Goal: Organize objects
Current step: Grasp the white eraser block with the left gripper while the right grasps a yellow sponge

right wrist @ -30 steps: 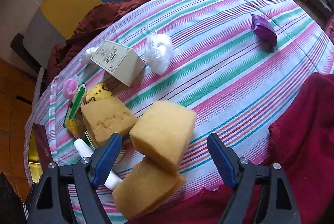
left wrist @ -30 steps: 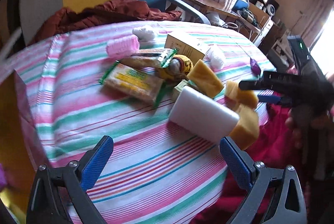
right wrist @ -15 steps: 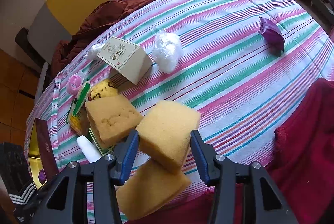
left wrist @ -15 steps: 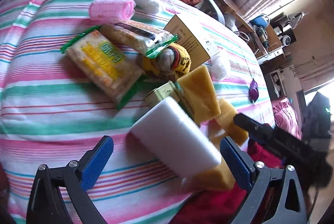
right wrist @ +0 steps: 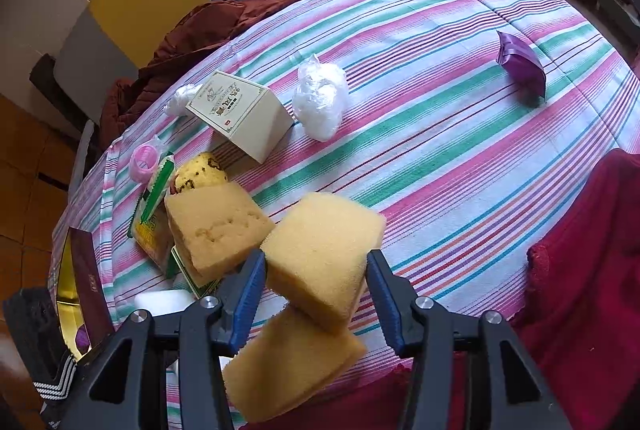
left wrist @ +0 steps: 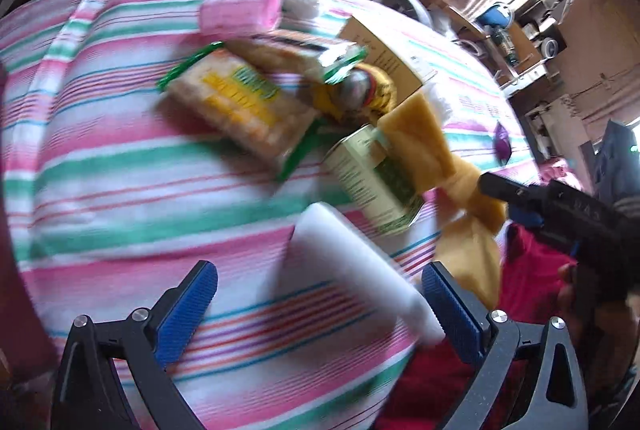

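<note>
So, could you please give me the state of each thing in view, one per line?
right hand-held gripper: pads pressing a yellow sponge, jaws easing slightly open
left hand-held gripper: open, white block between its fingers, untouched
second sponge: leaning on the green packets
third sponge: flat, at the table edge
cream box: closed, tilted
purple packet: lying alone
green tin: on its side

Both wrist views look steeply down, close over the striped table. Shared: the yellow sponges and cream box.
</note>
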The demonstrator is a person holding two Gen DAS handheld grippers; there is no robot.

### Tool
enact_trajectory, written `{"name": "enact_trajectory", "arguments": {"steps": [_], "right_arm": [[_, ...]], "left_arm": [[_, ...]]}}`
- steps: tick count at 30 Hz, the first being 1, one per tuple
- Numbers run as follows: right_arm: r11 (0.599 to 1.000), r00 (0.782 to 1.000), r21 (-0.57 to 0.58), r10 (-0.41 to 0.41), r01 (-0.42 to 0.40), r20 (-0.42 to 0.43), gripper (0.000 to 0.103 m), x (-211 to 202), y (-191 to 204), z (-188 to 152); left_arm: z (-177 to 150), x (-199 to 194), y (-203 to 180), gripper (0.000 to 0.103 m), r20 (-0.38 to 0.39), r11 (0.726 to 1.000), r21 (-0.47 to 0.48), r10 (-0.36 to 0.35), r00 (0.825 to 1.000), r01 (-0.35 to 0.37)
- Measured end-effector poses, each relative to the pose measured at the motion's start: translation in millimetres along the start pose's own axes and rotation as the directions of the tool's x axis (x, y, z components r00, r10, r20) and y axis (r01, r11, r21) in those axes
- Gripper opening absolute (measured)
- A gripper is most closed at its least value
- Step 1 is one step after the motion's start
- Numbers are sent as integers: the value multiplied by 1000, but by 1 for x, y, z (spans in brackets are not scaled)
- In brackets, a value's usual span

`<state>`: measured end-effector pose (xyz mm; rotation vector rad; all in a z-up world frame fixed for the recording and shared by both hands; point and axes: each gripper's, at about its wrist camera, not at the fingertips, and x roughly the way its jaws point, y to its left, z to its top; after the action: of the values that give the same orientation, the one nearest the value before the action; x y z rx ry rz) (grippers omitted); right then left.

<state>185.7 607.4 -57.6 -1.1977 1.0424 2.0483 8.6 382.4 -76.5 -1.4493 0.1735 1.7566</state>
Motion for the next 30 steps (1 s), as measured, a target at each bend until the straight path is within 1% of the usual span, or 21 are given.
{"name": "enact_trajectory", "arguments": {"steps": [1,3,4,6,8,9,10,12,13,14,16,17,18,19,21,23,26,28,30], "right_arm": [[1000,1000,-2,-2,2,-3,53,1,0,0],[1000,1000,-6,-10,10,-8,53,2,2,0],[1000,1000,-6,-10,10,-8,53,2,2,0],[1000,1000,-4,-9,9,-8,53,2,1,0],[1000,1000,-9,-13,13,-13,52,2,2,0],[1000,1000,-11,-16,16,-15,52,3,3,-1],[1000,1000,-11,-18,18,-18,52,4,3,0],[1000,1000,-10,-20,20,-21,51,5,4,0],[1000,1000,-10,-20,19,-21,51,5,3,0],[1000,1000,-10,-18,18,-18,51,4,3,0],[1000,1000,-3,-13,13,-9,51,3,2,-1],[1000,1000,0,-9,9,-4,51,2,1,-1],[1000,1000,1,-6,6,-2,51,1,0,-1],[1000,1000,1,-6,6,-3,51,1,0,-1],[1000,1000,-2,-6,6,-1,51,1,0,-1],[1000,1000,-1,1,-1,6,51,-1,-1,-1],[1000,1000,1,9,-9,13,51,-4,-2,-2],[1000,1000,4,17,-17,20,51,-6,-2,-3],[1000,999,7,25,-25,26,51,-8,-3,-3]], "left_arm": [[-2,0,3,102,-5,1000,-5,6,1000,-6],[-6,1,10,100,-21,999,-39,-17,1000,16],[-7,-1,10,100,-13,999,-50,-21,1000,21],[-7,-1,9,90,-16,997,-59,-49,999,48],[-8,0,7,86,-14,998,-53,-37,999,36],[-9,0,6,80,-6,999,-45,-30,1000,30],[-10,0,4,77,-5,999,-37,-32,999,32],[-11,2,-1,64,-10,999,-20,-41,999,41],[-12,2,-3,63,-14,999,-13,-44,999,44],[-12,2,-4,63,-14,999,-10,-39,999,39],[-14,0,0,71,-14,999,-29,-42,999,41],[-14,-2,2,80,-20,998,-47,-41,999,40],[-15,-4,4,87,-27,997,-66,-35,999,33],[-15,-5,4,88,-40,996,-89,-27,999,24],[-18,-10,6,89,-74,990,-134,-51,996,41],[-18,-9,-2,89,-94,989,-146,-48,994,34],[-15,-2,-16,89,-110,991,-132,3,994,-17],[-10,8,-23,89,-138,987,-154,32,990,-53],[-5,17,-29,94,-156,982,-159,79,985,-104]]}}
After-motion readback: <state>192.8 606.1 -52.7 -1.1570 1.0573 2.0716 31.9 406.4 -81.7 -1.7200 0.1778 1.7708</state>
